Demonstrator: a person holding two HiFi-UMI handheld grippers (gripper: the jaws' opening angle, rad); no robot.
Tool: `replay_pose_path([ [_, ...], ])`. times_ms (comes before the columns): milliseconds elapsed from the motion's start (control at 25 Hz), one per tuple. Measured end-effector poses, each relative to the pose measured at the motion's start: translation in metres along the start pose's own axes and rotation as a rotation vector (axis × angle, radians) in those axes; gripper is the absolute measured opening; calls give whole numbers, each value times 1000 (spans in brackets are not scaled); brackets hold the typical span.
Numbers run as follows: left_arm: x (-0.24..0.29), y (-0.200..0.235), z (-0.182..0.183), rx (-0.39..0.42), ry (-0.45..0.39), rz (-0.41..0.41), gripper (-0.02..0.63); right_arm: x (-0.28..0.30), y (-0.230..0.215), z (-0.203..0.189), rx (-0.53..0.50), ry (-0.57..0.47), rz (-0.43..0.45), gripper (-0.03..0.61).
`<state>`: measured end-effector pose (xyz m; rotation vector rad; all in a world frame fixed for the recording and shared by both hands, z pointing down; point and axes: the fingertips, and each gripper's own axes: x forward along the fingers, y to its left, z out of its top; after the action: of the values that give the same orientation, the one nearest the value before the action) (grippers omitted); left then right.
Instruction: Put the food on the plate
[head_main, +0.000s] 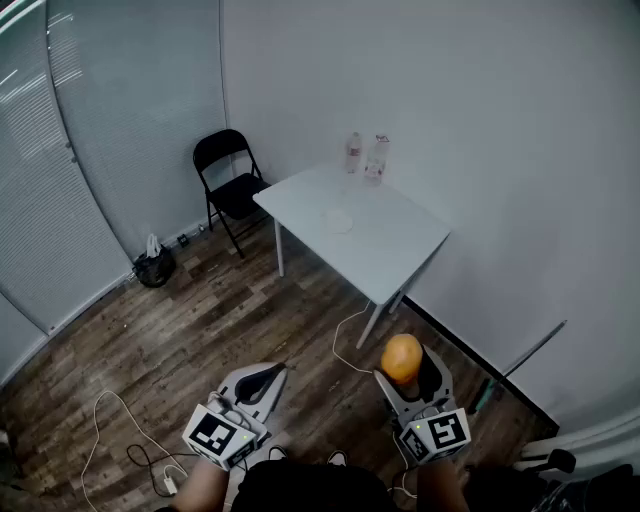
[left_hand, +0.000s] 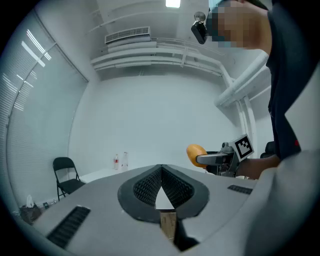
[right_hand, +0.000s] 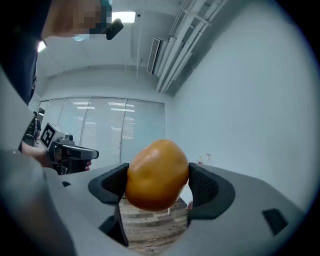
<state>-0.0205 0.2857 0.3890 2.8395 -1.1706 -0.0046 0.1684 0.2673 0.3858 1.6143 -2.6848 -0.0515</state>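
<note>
A round orange food item (right_hand: 157, 174) sits between the pads of my right gripper (head_main: 405, 372), which is shut on it and holds it in the air over the wooden floor. From the head view the food (head_main: 401, 357) hangs well short of the white table (head_main: 400, 255). A small white plate (head_main: 338, 221) lies near the middle of that table. My left gripper (head_main: 262, 381) is low at the left, its jaws meeting at the tips with nothing between them. The left gripper view shows the food (left_hand: 195, 152) off to the right.
Two clear bottles (head_main: 365, 155) stand at the table's far edge by the wall. A black folding chair (head_main: 232, 182) is left of the table. A dark bag (head_main: 153, 267) sits by the glass partition. Cables (head_main: 120, 440) trail over the floor.
</note>
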Motion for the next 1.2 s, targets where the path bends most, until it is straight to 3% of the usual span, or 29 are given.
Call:
replay_pose_path([
  [880,-10,44,-12,-4,11,-21,20,37,24,3,-65,-13,2,387],
  [1200,-27,82,-10,-2,27,-52,20,66,50,-5,-14,-1,-37,387],
])
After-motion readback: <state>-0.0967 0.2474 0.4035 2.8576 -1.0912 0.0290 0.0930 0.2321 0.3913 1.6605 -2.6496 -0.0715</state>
